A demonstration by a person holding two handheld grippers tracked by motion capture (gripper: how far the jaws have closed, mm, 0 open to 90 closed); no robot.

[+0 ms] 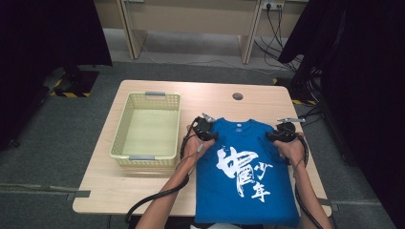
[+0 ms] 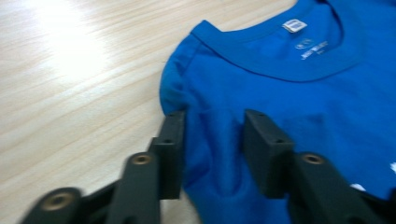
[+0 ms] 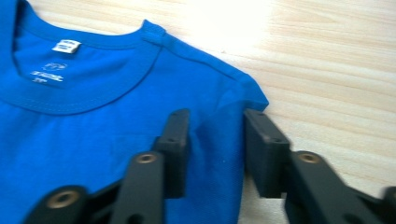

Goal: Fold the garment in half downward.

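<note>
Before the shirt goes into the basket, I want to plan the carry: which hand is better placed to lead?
Left. The left tool grips the blue T-shirt at the shoulder nearest the yellow basket; the right tool holds the far shoulder.

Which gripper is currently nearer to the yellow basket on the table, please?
Left. The left gripper sits at the blue T-shirt's shoulder, just beside the yellow basket. The right gripper is at the opposite shoulder, with the shirt between it and the basket.
</note>
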